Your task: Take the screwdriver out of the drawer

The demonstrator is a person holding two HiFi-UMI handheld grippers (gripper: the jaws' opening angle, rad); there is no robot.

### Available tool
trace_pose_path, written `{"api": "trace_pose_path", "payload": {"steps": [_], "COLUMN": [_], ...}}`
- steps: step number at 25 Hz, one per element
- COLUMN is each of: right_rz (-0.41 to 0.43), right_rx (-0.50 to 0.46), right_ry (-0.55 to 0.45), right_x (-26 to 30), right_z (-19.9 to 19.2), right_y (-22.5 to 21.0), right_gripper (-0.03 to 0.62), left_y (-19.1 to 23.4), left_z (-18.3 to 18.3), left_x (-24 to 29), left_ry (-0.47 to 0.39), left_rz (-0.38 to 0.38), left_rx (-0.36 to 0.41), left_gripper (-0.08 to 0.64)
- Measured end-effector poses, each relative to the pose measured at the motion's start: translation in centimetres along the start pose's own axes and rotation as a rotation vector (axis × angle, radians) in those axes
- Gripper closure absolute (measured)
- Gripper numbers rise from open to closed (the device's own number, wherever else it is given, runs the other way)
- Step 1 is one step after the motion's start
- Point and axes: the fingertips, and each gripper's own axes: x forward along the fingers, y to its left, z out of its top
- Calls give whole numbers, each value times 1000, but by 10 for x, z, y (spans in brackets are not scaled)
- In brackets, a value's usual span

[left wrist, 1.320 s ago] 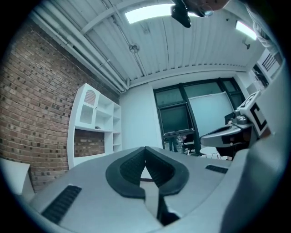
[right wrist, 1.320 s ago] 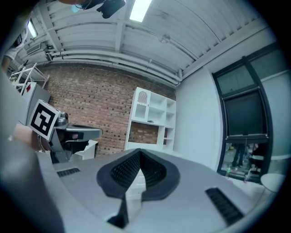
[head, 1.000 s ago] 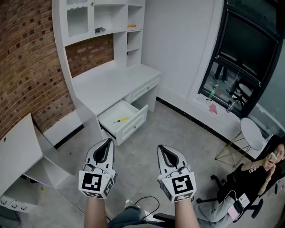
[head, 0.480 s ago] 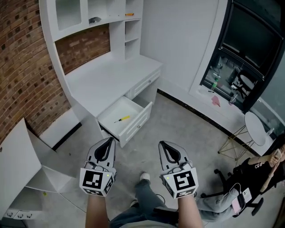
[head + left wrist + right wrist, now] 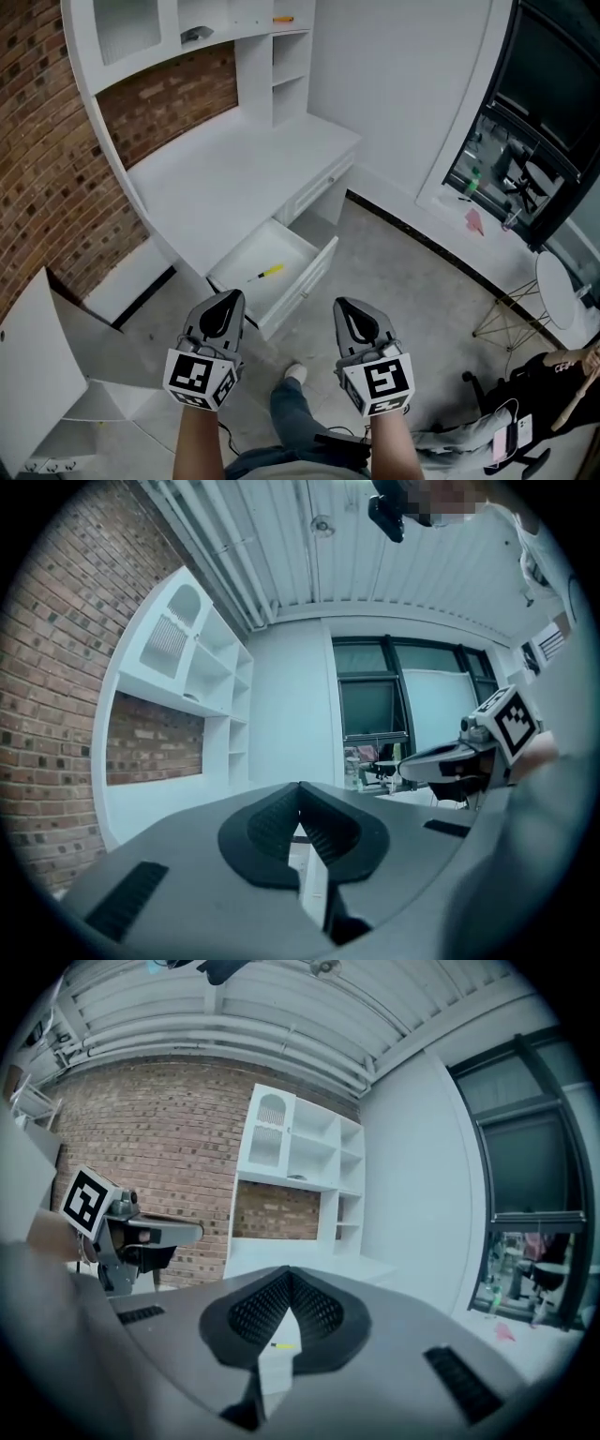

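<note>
The screwdriver [image 5: 270, 272] — yellow handle, thin dark shaft — lies flat and slantwise on the floor of the white drawer [image 5: 315, 279], which stands pulled open under the counter [image 5: 225, 178].

Bare floor [image 5: 394, 281] up to the open-topped drawer [image 5: 317, 272], desk [image 5: 234, 178] just behind.

Soft, even indoor light is falling everywhere, throwing only faint shadows. Both gripper views are bending strongly toward dark, rounded edges, and their near foreground is blurring.

Left gripper [image 5: 228, 300] and right gripper [image 5: 347, 307] point forward side by side, jaws closed.
</note>
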Motion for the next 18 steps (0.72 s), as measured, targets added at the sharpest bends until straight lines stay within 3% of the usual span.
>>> {"api": "trace_pose_path", "payload": {"steps": [6,13,17,18], "right_rz": [-54,-143,-158,-162], "right_rx": [49,177,195,211], "right_ry": [55,135,199,211], "right_x": [89,146,160,161], "right_z": [-18,-53,-72,-78], "right_y": [-56,-126,-141,-142], "right_gripper": [583,583,583,583], "left_y": [42,72,73,72], "left_z": [-32,-69,-95,-102], "left_x": [110,204,234,239], "left_ry": [109,220,283,301], "left_rz": [-60,-96,-137,-148], "left_rx": [7,-10,-56,-63], "left_gripper": [547,546,360,351]}}
